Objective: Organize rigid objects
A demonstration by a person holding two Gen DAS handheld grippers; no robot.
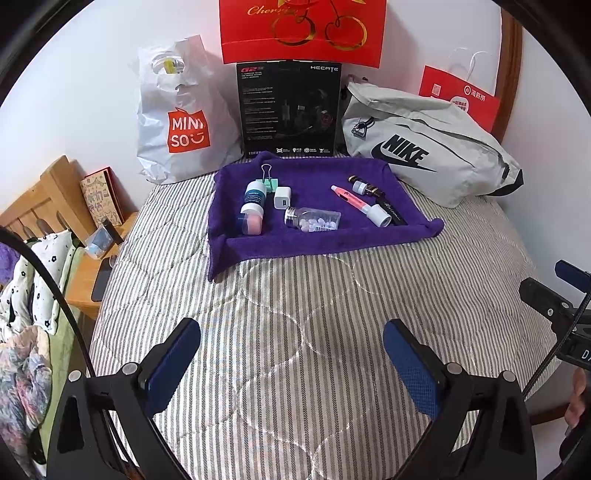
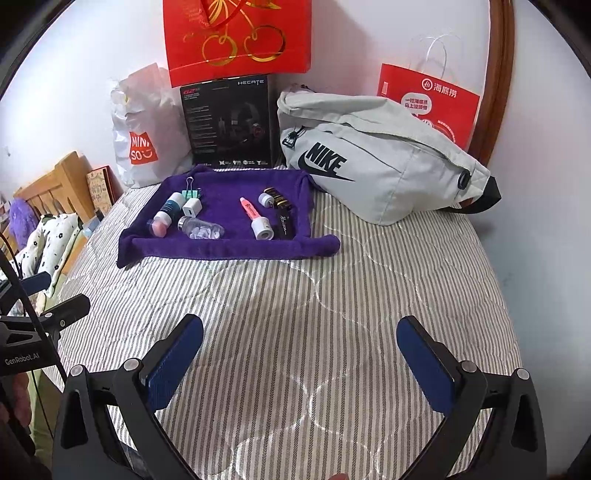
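Observation:
A purple towel (image 1: 314,240) (image 2: 221,251) lies on the striped bed with small items on it. From the left they are a blue-labelled bottle (image 1: 254,197) (image 2: 169,208), a green binder clip (image 1: 270,181) (image 2: 192,190), a white charger cube (image 1: 282,197) (image 2: 192,207), a clear pill bottle (image 1: 314,218) (image 2: 202,228), a pink tube with a white cap (image 1: 360,205) (image 2: 255,218) and a black stick (image 1: 391,212) (image 2: 284,221). My left gripper (image 1: 291,354) and right gripper (image 2: 299,354) hover open over bare bedding, well short of the towel and holding nothing.
Along the wall stand a white Miniso bag (image 1: 181,122) (image 2: 144,133), a black headset box (image 1: 290,109) (image 2: 229,125), a red cherry bag (image 1: 303,29) (image 2: 236,37), a grey Nike bag (image 1: 424,147) (image 2: 369,155) and a red paper bag (image 2: 428,103). A wooden nightstand (image 1: 85,291) sits left.

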